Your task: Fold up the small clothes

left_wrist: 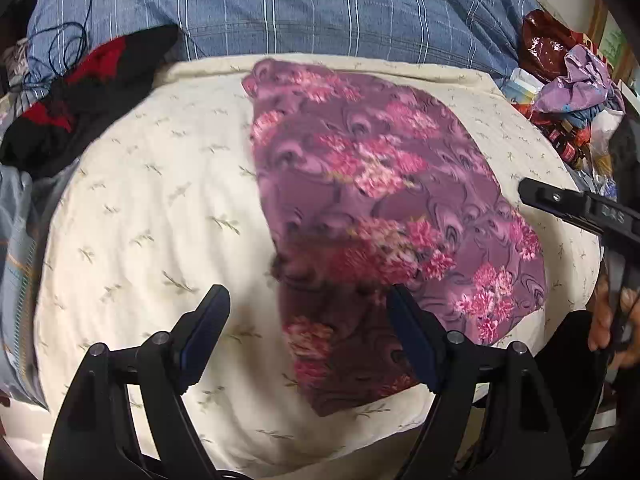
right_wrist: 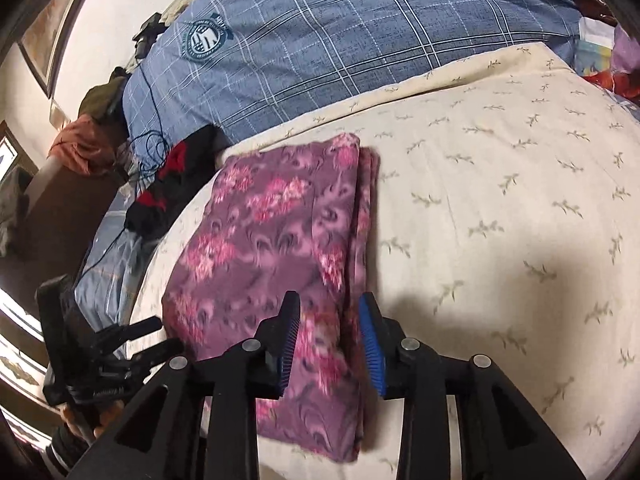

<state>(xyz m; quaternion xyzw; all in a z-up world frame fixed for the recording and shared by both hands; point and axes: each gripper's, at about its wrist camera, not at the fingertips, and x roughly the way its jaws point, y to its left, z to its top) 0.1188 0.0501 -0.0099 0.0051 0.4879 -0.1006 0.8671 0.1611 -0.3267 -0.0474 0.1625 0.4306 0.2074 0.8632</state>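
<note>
Folded purple floral garment (left_wrist: 384, 208) is seen lying flat at frame centre on the cream pillow (left_wrist: 152, 216). Left hand-held gripper (left_wrist: 308, 340) and right hand-held gripper (right_wrist: 330, 344) are held released above its near edge, nothing grasped.

My left gripper (left_wrist: 308, 312): matte black plastic arms, silver pivot screws, dark navy pads. Right gripper (right_wrist: 330, 318): same build, brighter blue ribbed pads.

Dim indoor light, soft shadows, slight motion blur, strong fisheye bending at edges.
</note>
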